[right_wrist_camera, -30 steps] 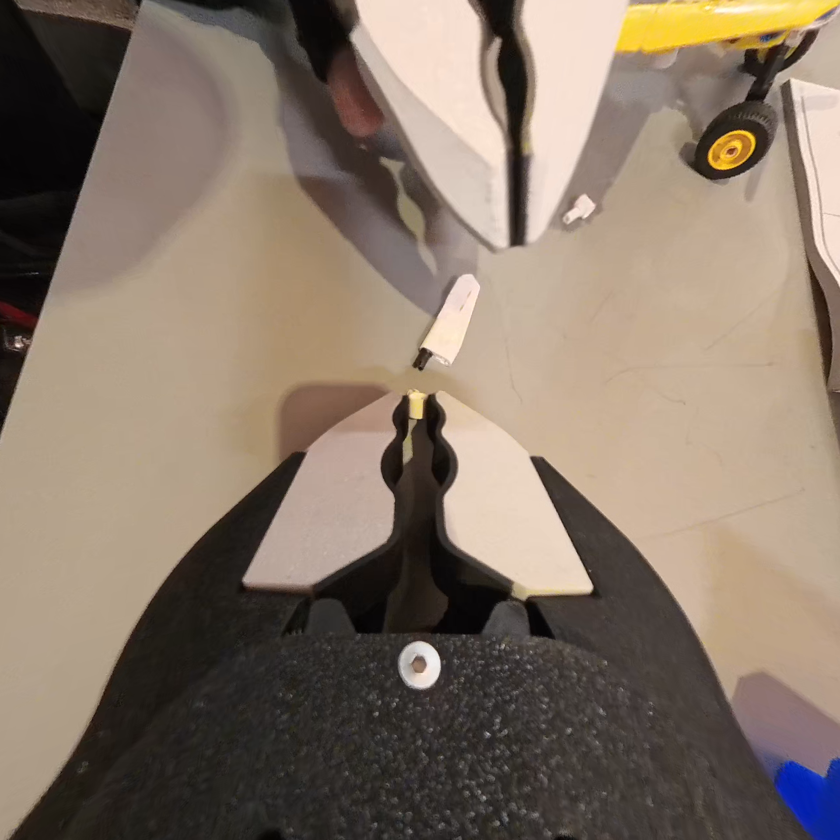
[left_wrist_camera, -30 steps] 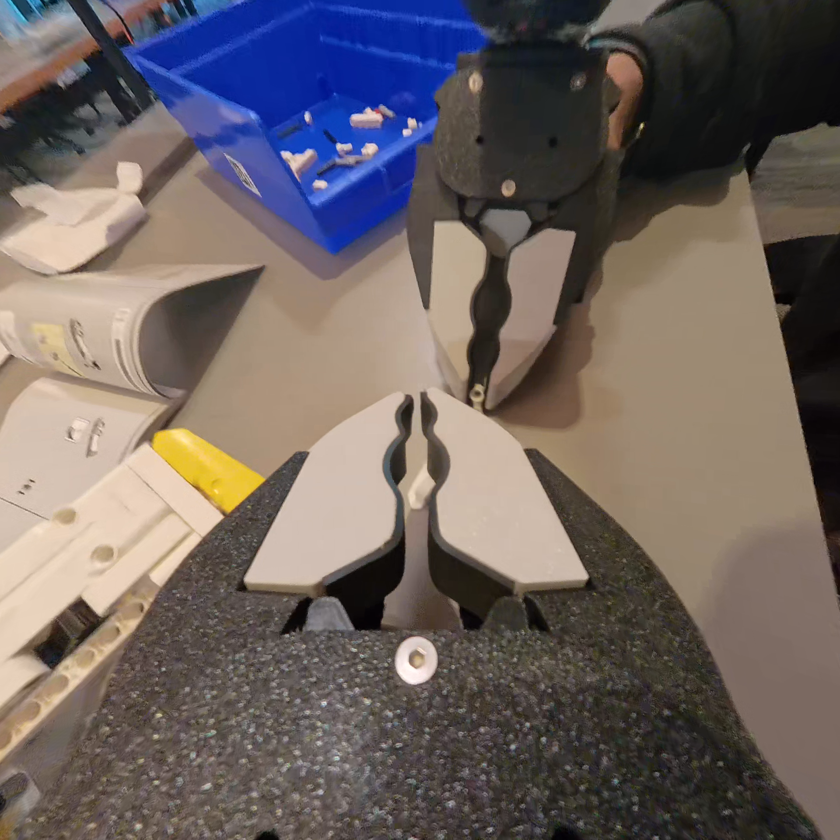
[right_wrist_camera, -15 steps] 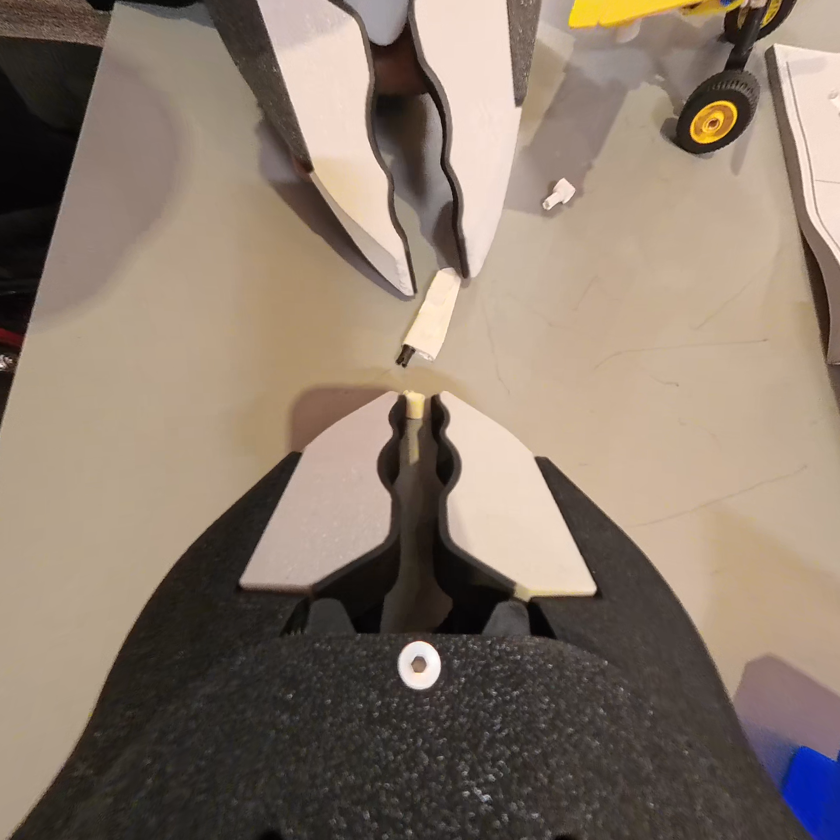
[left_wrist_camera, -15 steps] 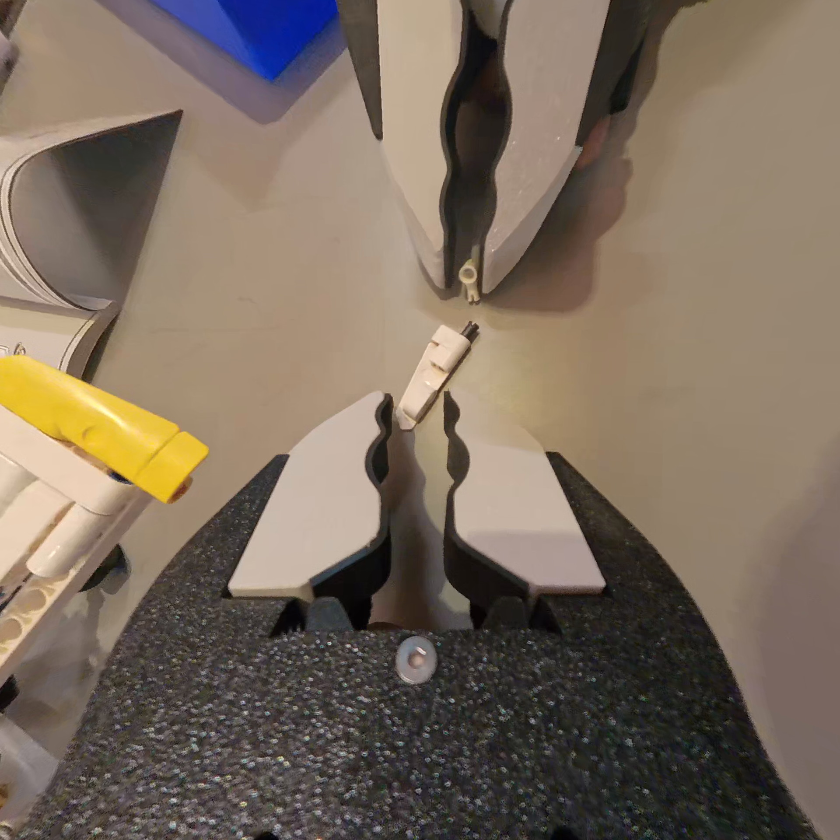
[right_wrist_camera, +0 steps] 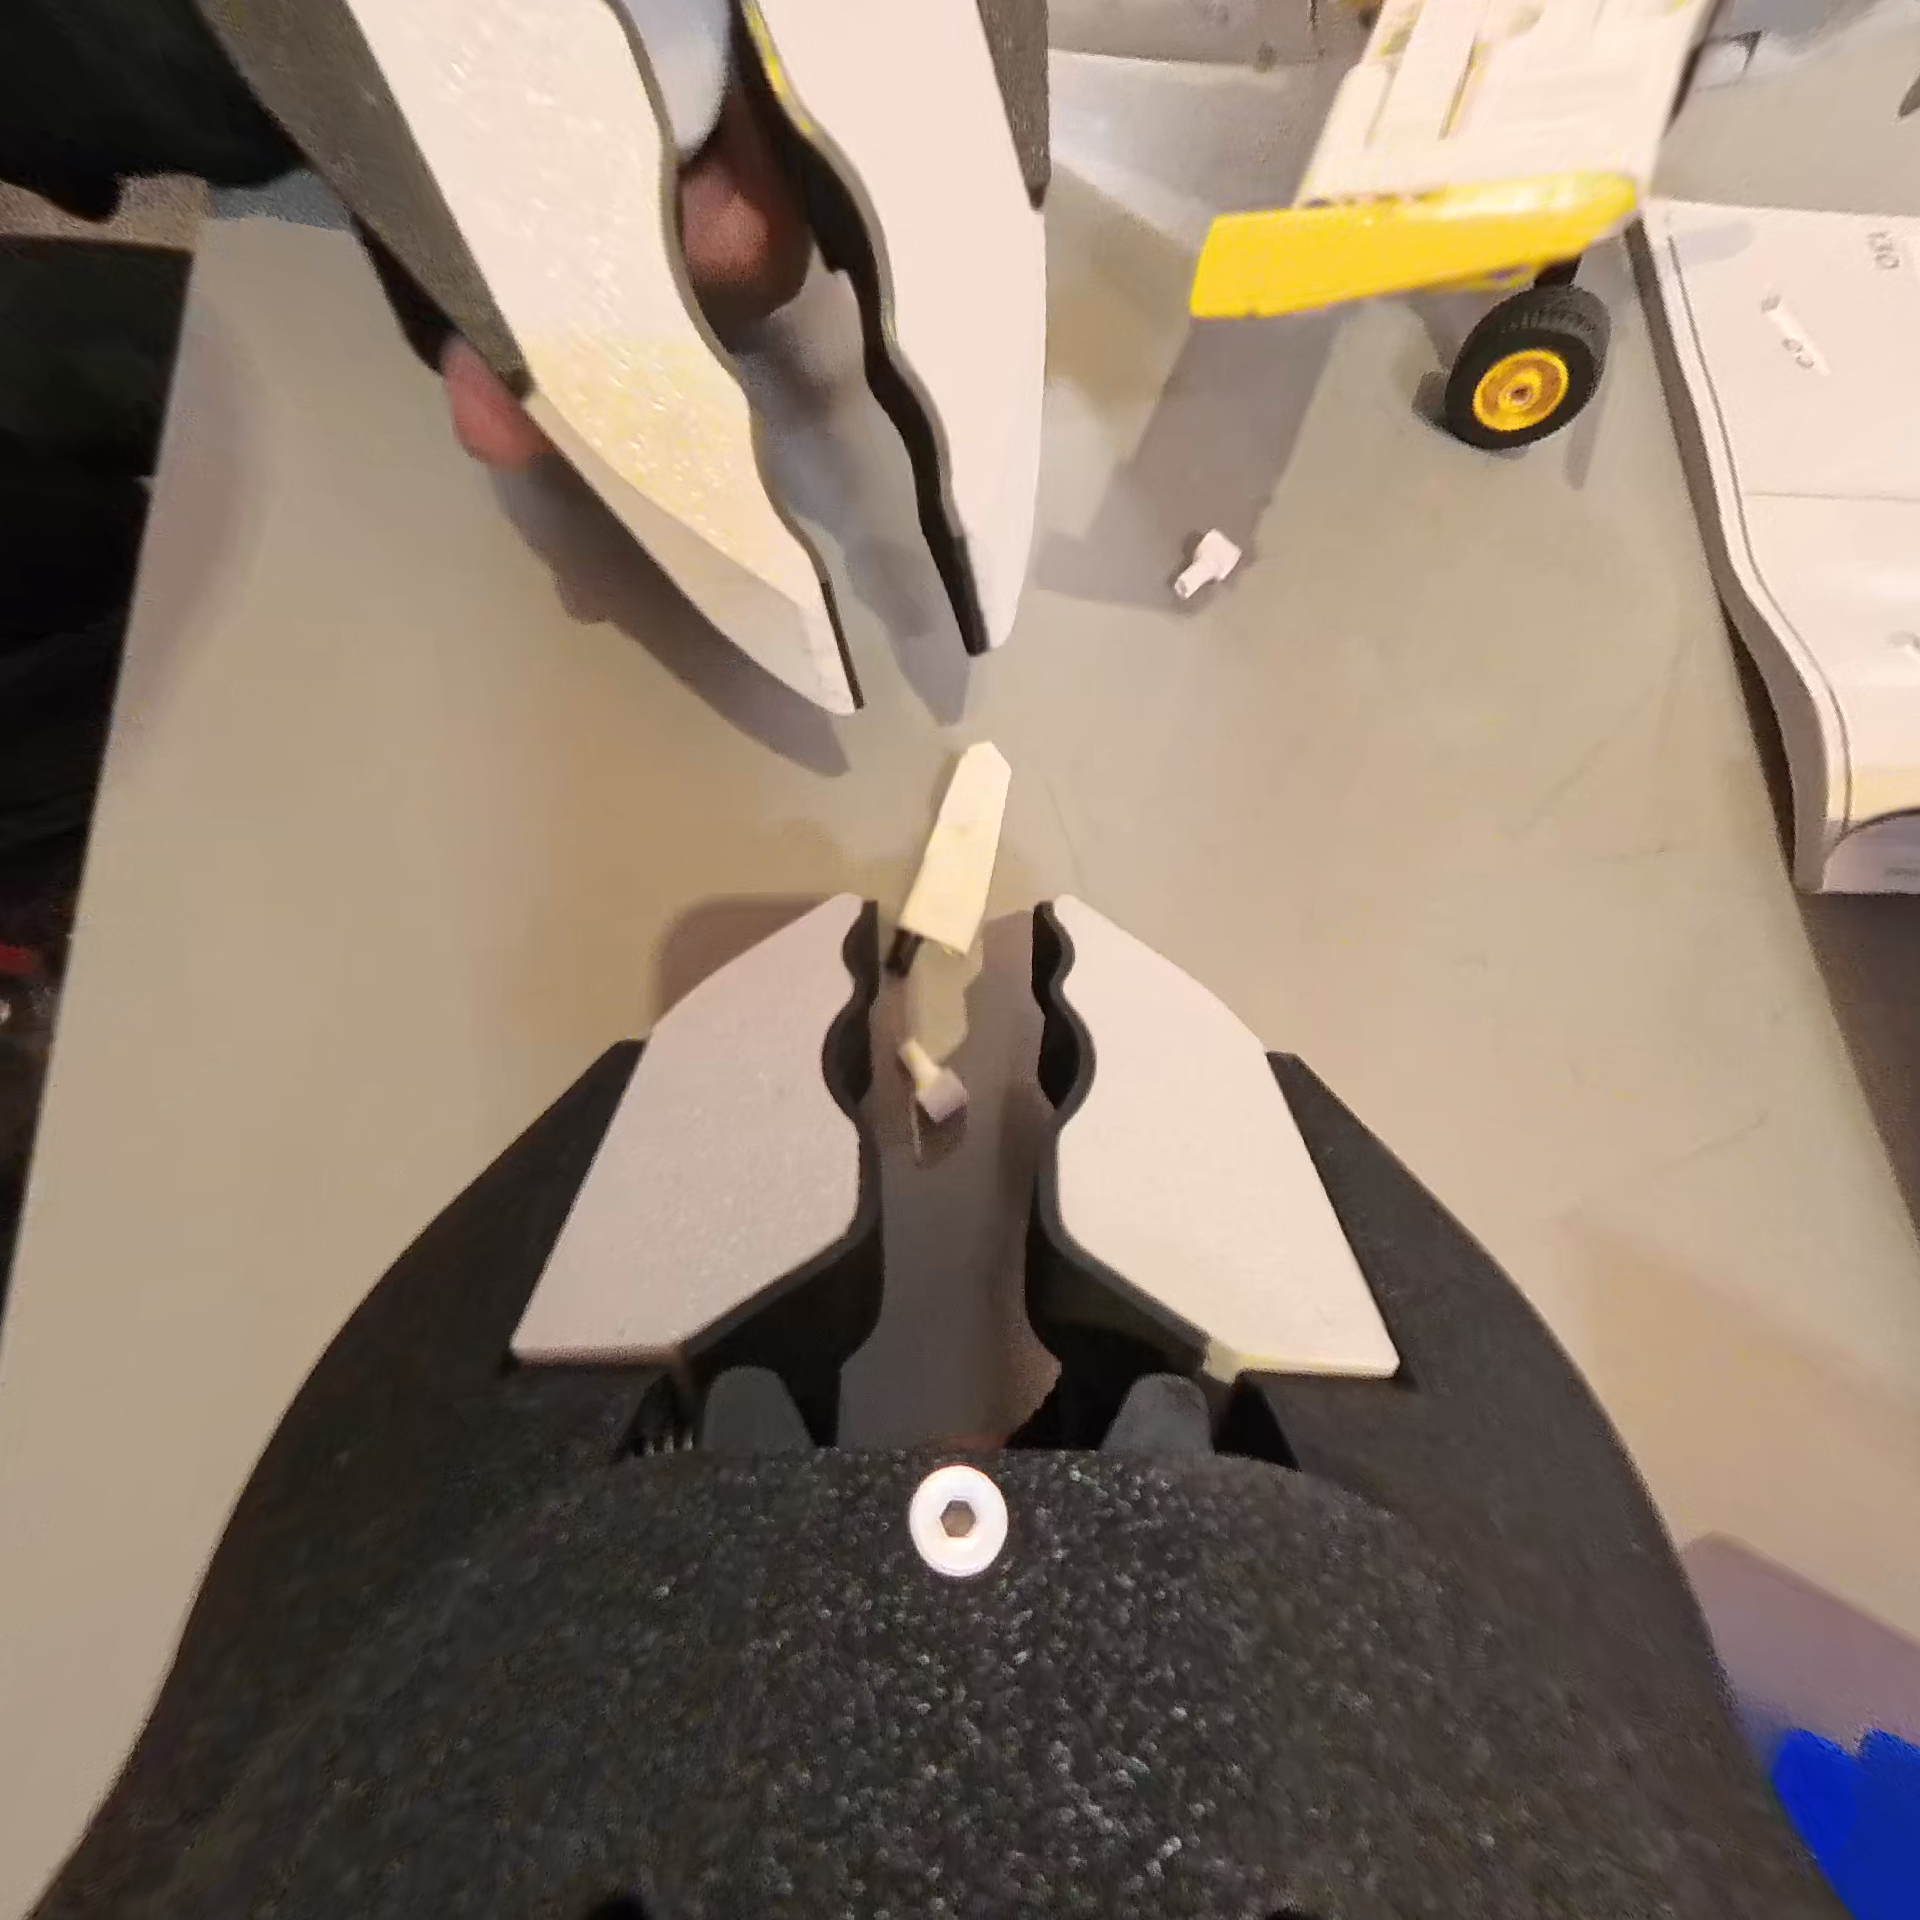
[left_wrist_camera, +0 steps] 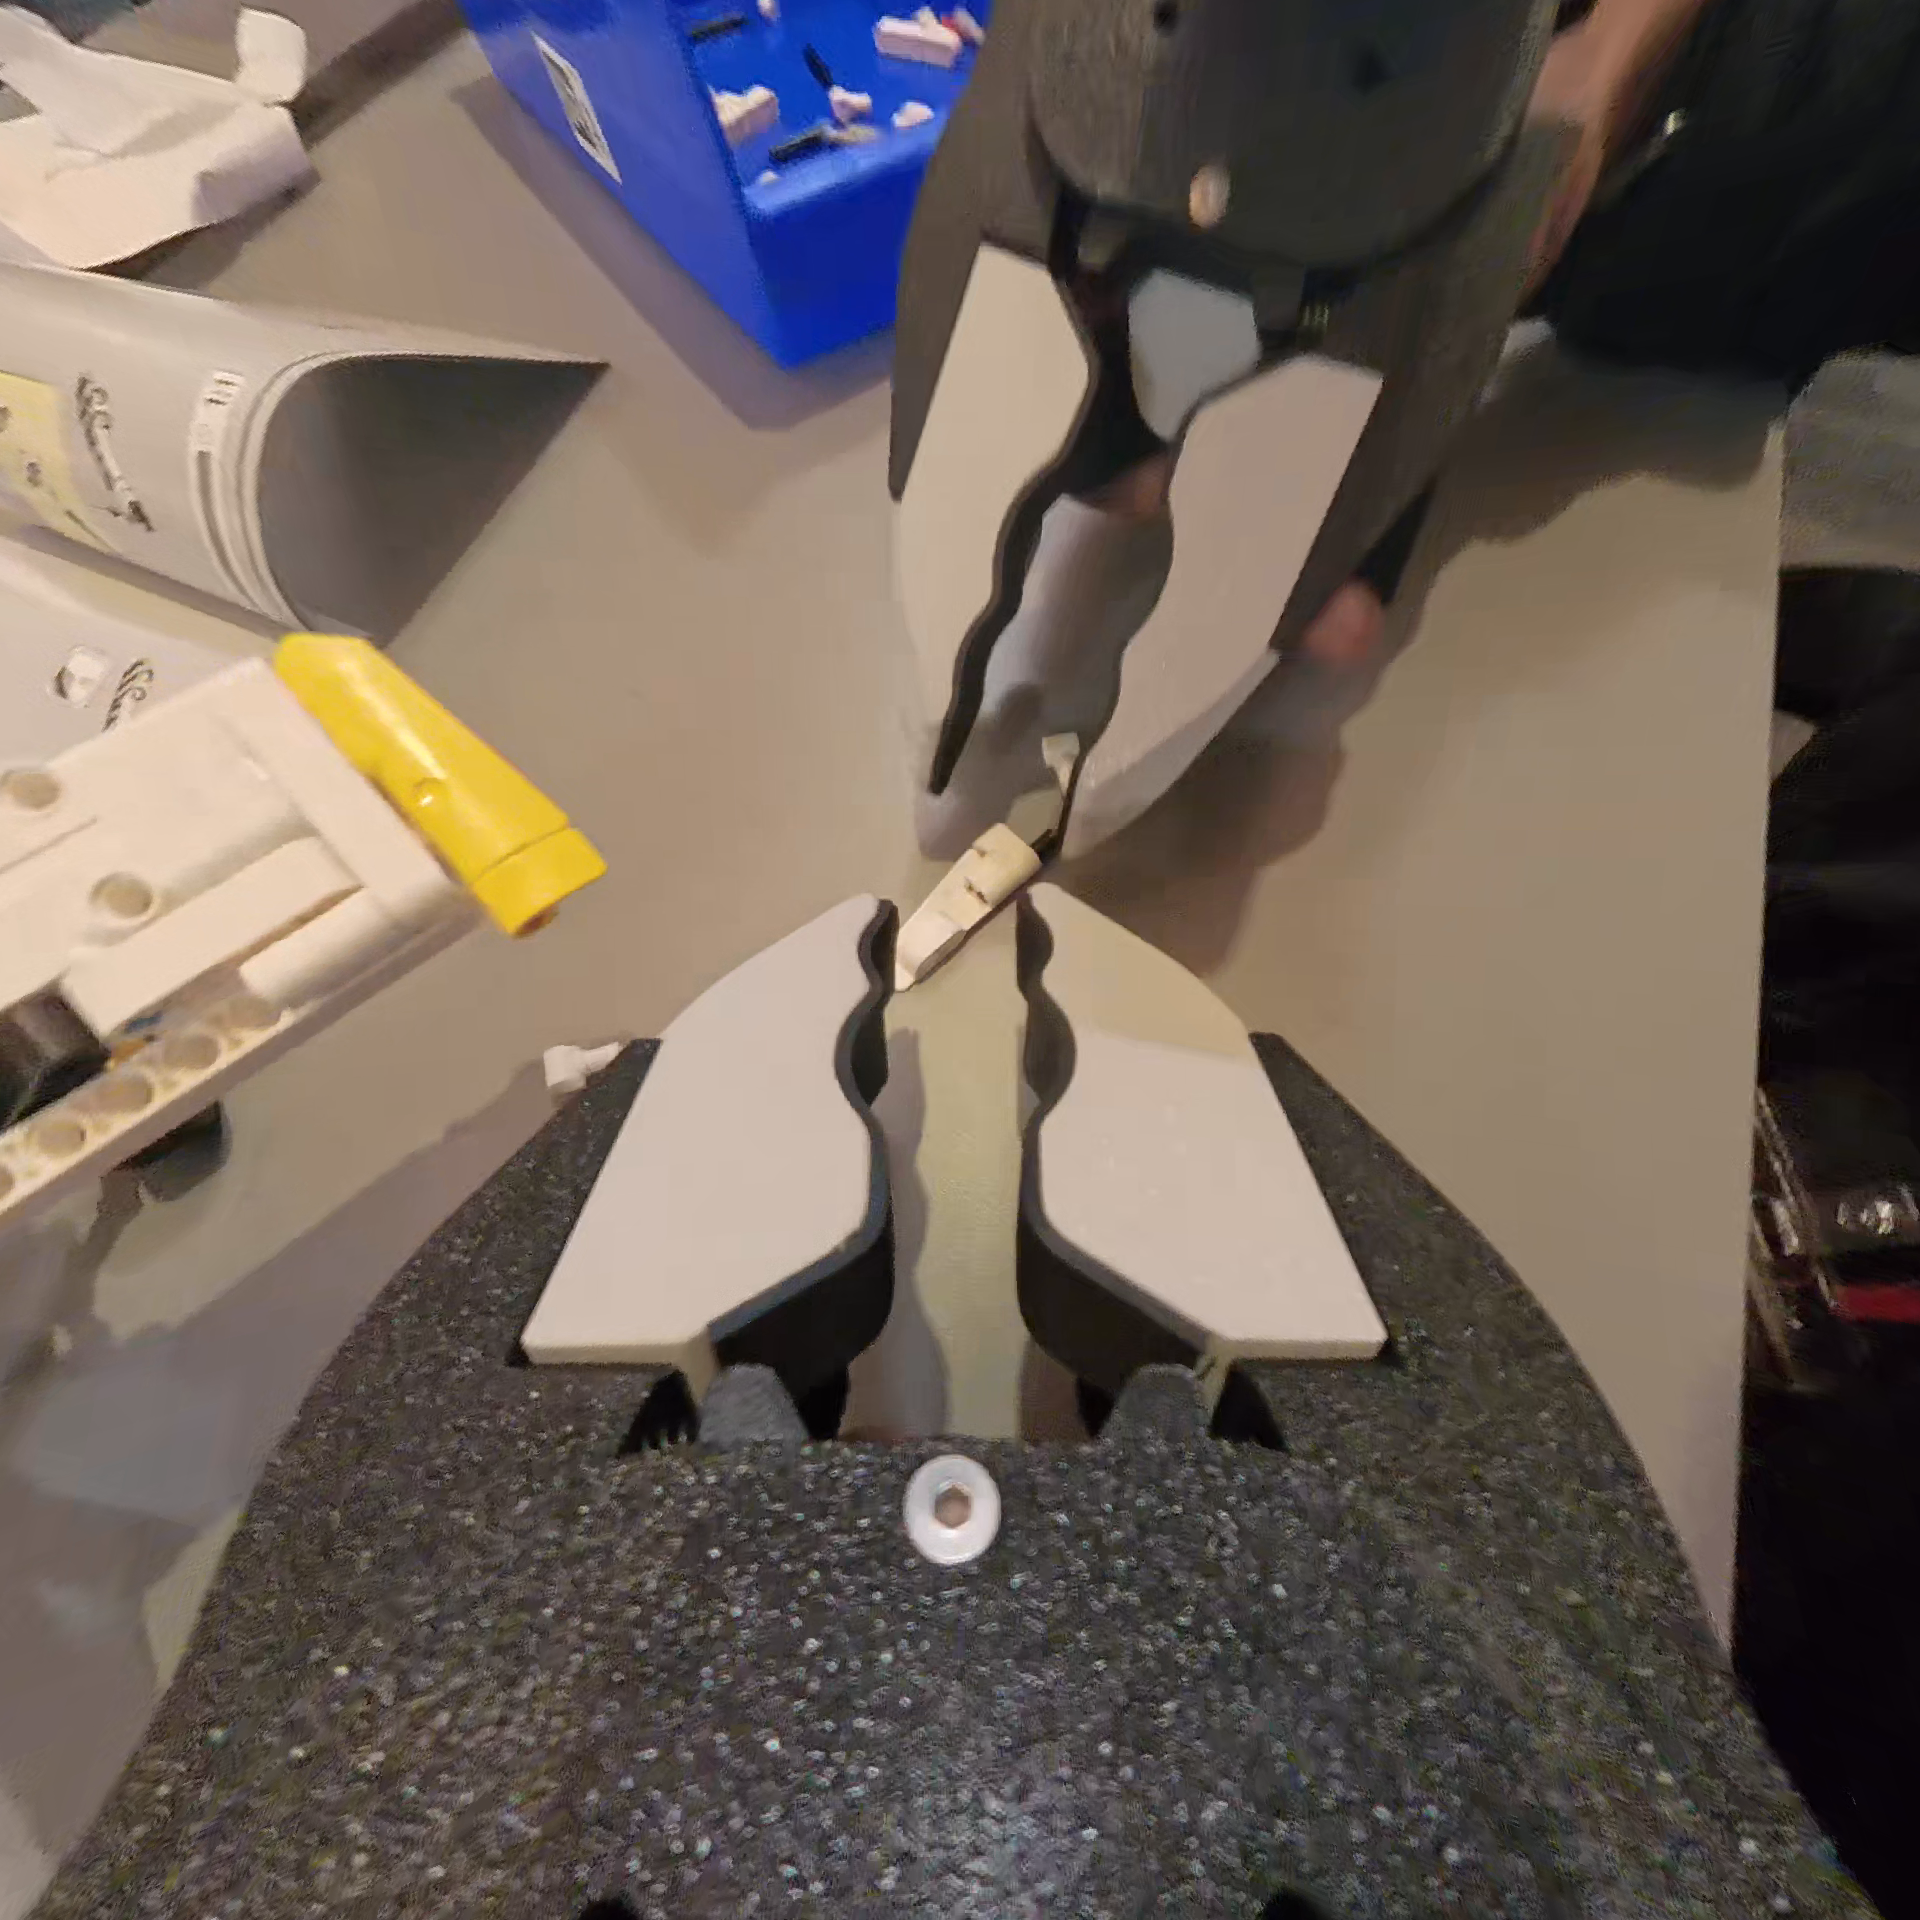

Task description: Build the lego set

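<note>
White plastic, a small tapered piece (left_wrist_camera: 966,902) with a dark pin at its blunt end, lies flat on the grey table (left_wrist_camera: 644,644) at the centre of both frames, between the two grippers. Its long axis runs roughly from one gripper to the other, slightly slanted. In the left wrist view its pointed end sits just inside the fingertips of the left gripper (left_wrist_camera: 956,914); whether it touches the left pad cannot be told. Those fingers are spread and pinch nothing. In the right wrist view its pinned end (right_wrist_camera: 961,852) reaches the fingertips of the right gripper (right_wrist_camera: 956,920), whose fingers also stand apart, pressing on nothing. A tiny white peg (right_wrist_camera: 932,1081) lies loose on the table between them, lower in that frame. Both grippers are about equally near the piece, one at each end.

Counted: two grippers, one tapered piece, one peg between the right fingers, one more small white connector (right_wrist_camera: 1205,561) in the upper right, one yellow-and-white toy model (right_wrist_camera: 1455,187) with one wheel (right_wrist_camera: 1522,364) showing, one blue bin (left_wrist_camera: 790,156) holding several small parts.
</note>
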A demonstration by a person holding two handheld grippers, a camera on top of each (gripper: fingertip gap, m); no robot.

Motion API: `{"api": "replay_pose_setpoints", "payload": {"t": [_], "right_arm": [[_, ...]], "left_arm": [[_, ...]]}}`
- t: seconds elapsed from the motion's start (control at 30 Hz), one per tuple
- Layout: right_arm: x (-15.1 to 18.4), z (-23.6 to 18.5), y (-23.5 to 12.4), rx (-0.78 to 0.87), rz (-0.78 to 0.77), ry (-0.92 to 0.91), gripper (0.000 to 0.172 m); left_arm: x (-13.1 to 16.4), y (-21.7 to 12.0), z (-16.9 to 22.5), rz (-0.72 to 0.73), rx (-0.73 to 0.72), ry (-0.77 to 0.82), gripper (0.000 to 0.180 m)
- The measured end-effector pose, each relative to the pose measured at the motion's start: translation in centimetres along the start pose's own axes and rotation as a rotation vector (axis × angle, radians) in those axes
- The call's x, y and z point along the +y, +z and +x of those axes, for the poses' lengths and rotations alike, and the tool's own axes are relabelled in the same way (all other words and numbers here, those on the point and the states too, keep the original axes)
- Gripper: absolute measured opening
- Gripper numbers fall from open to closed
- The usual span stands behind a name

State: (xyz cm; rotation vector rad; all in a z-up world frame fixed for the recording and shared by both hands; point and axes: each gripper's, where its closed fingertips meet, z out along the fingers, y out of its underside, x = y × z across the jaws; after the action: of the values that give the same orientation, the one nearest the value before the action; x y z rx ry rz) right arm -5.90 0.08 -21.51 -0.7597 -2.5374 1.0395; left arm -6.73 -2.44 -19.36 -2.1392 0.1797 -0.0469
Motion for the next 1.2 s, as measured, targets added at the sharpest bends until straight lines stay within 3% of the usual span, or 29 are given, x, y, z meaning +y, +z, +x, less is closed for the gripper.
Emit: {"api": "replay_pose_setpoints", "payload": {"t": [0.13, 0.2, 0.33, 0.57, 0.73, 1.03, 1.2], "right_arm": [[0.5, -0.1, 1.8, 0.030, -0.123, 0.016, 0.027], [0.4, -0.2, 1.9, 0.034, -0.143, 0.060, 0.015], [0.6, 0.6, 1.8, 0.103, -0.142, 0.159, 0.014], [-0.7, 3.0, -0.7, 0.112, 0.248, 0.736, 0.014], [-0.8, 4.7, -3.3, 0.055, 0.561, 1.139, 0.014], [-1.4, 4.3, -4.9, 0.089, 0.764, 1.267, 0.014], [-1.7, 4.0, -5.3, 0.054, 0.848, 1.313, 0.011]], "left_arm": [[0.4, -0.6, 0.0, 0.003, -0.018, -0.075, 0.027], [1.0, -0.7, 0.1, -0.022, -0.029, -0.101, 0.027], [1.6, -0.2, 0.4, -0.050, -0.031, -0.144, 0.027], [-0.6, 2.5, -0.2, 0.002, -0.129, -0.204, 0.030], [-3.4, 4.3, -0.8, 0.097, -0.272, -0.123, 0.035], [-5.3, 4.9, -1.2, 0.178, -0.391, -0.140, 0.030], [-5.3, 4.9, -0.9, 0.182, -0.388, -0.122, 0.029]]}}
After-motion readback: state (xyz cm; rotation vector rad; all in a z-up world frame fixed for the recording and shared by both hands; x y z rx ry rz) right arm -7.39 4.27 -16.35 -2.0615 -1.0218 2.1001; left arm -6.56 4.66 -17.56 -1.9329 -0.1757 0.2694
